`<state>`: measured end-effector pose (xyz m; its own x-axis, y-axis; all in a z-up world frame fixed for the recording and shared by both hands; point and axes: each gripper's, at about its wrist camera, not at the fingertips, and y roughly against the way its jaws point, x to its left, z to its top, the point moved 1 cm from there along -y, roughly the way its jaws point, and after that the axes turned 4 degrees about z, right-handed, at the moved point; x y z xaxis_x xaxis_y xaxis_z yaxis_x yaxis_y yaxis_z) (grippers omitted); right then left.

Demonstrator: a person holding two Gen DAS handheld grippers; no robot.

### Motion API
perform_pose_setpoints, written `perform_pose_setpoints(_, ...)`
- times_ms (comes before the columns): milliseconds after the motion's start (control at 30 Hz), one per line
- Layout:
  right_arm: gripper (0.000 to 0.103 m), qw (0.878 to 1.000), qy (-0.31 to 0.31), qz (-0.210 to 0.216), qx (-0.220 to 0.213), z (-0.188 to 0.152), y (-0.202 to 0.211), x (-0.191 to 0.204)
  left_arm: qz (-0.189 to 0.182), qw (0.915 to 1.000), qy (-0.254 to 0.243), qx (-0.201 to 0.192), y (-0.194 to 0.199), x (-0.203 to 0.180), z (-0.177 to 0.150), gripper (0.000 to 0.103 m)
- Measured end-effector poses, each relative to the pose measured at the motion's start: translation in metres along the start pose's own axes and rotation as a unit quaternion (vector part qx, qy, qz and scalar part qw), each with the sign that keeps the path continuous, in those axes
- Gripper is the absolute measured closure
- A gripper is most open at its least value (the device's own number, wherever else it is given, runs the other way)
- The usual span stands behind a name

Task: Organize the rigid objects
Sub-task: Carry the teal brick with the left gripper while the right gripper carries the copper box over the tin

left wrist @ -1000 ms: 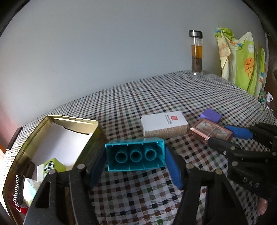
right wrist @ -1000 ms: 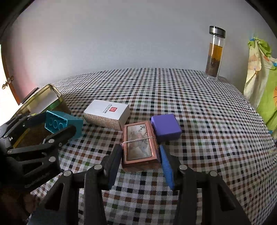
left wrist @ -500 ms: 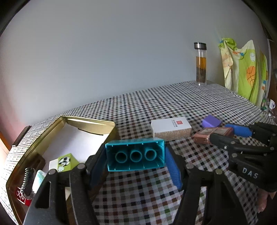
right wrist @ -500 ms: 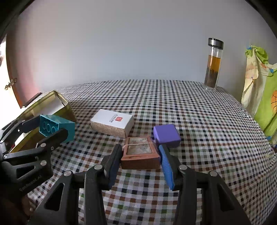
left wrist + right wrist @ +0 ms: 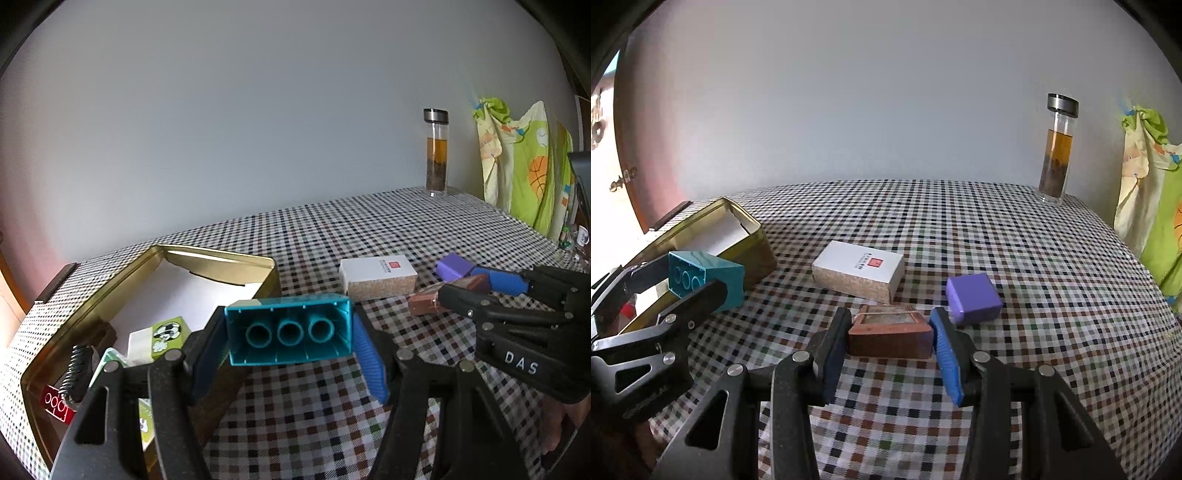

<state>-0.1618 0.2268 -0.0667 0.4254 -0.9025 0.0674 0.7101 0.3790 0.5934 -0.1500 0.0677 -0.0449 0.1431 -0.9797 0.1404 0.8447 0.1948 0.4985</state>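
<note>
My left gripper is shut on a teal toy brick, hollow underside toward the camera. It hangs above the cloth, close to the right wall of an open gold tin. In the right wrist view the teal brick and left gripper show at the left, beside the tin. My right gripper is shut on a copper-brown box with a band around it. The right gripper and the brown box also show in the left wrist view.
A white box and a purple block lie on the checked tablecloth just beyond the brown box. The tin holds a green-white box, a spring and a red brick. A glass bottle stands at the back right beside a hanging cloth.
My left gripper has carried the teal brick left and slightly up, nearer the tin. The right gripper has tipped upward with the brown box; its side now faces the camera.
</note>
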Motion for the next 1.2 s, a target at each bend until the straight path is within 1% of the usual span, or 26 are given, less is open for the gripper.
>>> perform_pose_setpoints(467,0.056,1.000,0.011,0.007,-0.011,0.001,0.003,0.015,0.016,0.9998,0.005,-0.014,0.008,0.006,-0.003,0.038)
perform_pose_setpoints(933,0.056,1.000,0.014,0.012,-0.022,0.000,0.005,0.028,0.020,0.9992,0.022,-0.029,0.017,0.016,-0.005,0.038)
perform_pose_setpoints(1200,0.056,0.999,0.015,0.017,-0.040,0.000,0.011,0.034,0.021,0.9986,0.031,-0.038,0.021,0.021,-0.006,0.038)
